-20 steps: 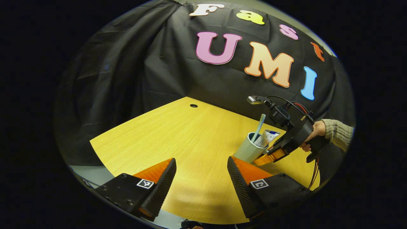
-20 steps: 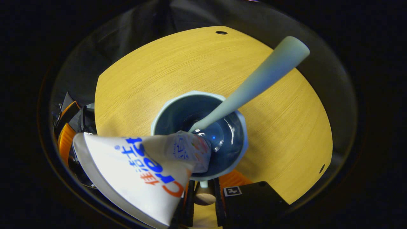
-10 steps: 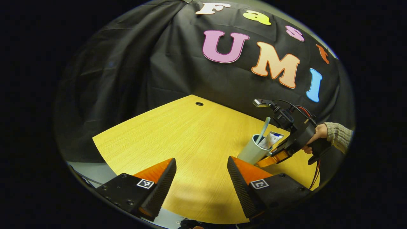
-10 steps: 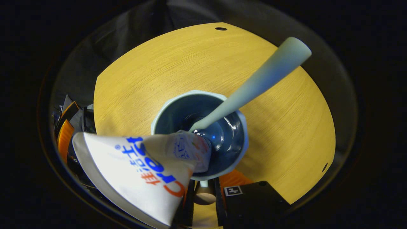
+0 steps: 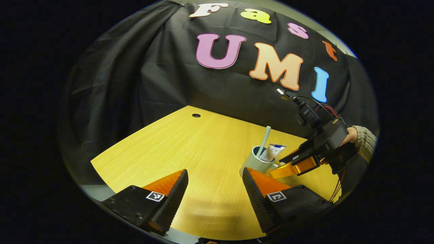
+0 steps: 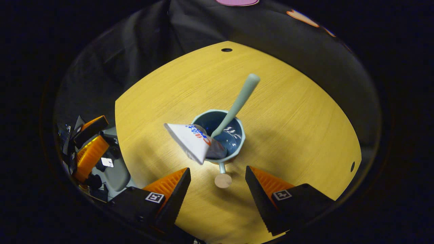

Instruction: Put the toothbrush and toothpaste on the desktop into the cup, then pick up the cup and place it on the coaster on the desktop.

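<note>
In the right gripper view the cup (image 6: 222,135) stands upright near the middle of the table (image 6: 288,112), with the brush (image 6: 237,103) in it leaning up and away to the right, and the paste (image 6: 193,140) in it leaning out over the left rim. The right tool (image 6: 217,186) hangs just before the cup, jaws spread and apart from it, and the left tool (image 6: 90,149) sits well off to the left at the table's edge. In the left gripper view the cup (image 5: 256,162) stands on the table (image 5: 190,149) just beyond the left tool's (image 5: 215,189) right finger, with the right tool (image 5: 288,166) just beside it on the right, held by a hand (image 5: 351,137).

L gripper (image 5: 214,189) open over desk (image 5: 190,149); cup (image 5: 255,163) w/ toothbrush (image 5: 263,140), toothpaste (image 5: 273,151) beside R gripper (image 5: 288,166).
</note>
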Available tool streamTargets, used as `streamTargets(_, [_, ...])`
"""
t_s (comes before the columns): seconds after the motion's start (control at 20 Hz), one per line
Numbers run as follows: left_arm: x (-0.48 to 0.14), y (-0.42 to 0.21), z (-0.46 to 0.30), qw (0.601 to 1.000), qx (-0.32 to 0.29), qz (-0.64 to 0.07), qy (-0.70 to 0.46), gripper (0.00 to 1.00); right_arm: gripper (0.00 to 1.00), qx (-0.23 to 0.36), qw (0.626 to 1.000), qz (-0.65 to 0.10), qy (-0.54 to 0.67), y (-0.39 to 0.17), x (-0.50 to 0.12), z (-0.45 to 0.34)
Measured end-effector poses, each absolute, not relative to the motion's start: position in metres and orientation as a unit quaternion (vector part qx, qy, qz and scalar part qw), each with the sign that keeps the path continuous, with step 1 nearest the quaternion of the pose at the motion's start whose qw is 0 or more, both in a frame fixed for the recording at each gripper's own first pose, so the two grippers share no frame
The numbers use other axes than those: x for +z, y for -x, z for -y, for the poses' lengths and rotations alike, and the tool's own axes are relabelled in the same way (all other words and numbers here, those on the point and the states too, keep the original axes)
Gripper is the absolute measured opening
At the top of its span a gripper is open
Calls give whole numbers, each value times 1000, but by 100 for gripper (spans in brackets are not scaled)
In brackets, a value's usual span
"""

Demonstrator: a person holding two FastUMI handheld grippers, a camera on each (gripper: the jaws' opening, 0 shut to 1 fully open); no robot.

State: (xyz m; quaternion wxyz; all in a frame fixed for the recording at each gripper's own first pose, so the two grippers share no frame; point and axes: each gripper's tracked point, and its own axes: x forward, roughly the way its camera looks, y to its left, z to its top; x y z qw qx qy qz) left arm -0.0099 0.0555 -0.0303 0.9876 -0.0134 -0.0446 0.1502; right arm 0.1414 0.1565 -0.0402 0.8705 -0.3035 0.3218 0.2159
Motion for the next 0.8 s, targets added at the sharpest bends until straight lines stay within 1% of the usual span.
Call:
streamTargets(0.05, [-28,7,-50,989,141,42,8,93,96,213,880,-310,290,-133,-31,-151])
streamTargets(0.1, [-25,3,-43,991,130,40,0,93,100,208,890,-298,274,-125,-24,-146])
streamTargets(0.15, [-23,-1,-34,992,117,38,-7,93,100,202,901,-288,254,-115,-15,-140])
streamTargets(0.2, [-19,-6,-24,994,103,37,-14,93,96,194,913,-276,230,-106,-7,-135])
streamTargets(0.25, [-15,-11,-13,995,88,37,-21,93,100,189,923,-264,205,-97,1,-130])
streamTargets(0.35, [-9,-22,7,997,60,36,-33,93,99,173,943,-237,161,-81,15,-115])
streamTargets(0.4, [-4,-27,17,998,47,37,-36,93,96,165,951,-220,141,-73,22,-108])
streamTargets(0.45, [-1,-31,27,998,34,38,-37,93,99,158,960,-200,120,-67,30,-102])
streamTargets(0.5, [3,-36,36,998,22,40,-37,93,99,150,967,-181,99,-61,38,-95])
streamTargets(0.55, [5,-41,46,999,9,39,-37,93,96,141,973,-165,79,-54,44,-88])
streamTargets(0.6, [6,-45,54,999,-4,35,-39,93,96,134,978,-148,59,-47,51,-81])
streamTargets(0.65, [5,-48,60,999,-14,29,-44,93,99,125,983,-132,38,-42,57,-74])
streamTargets(0.8, [10,-55,72,997,-29,22,-63,93,99,98,990,-96,-11,-30,57,-53])
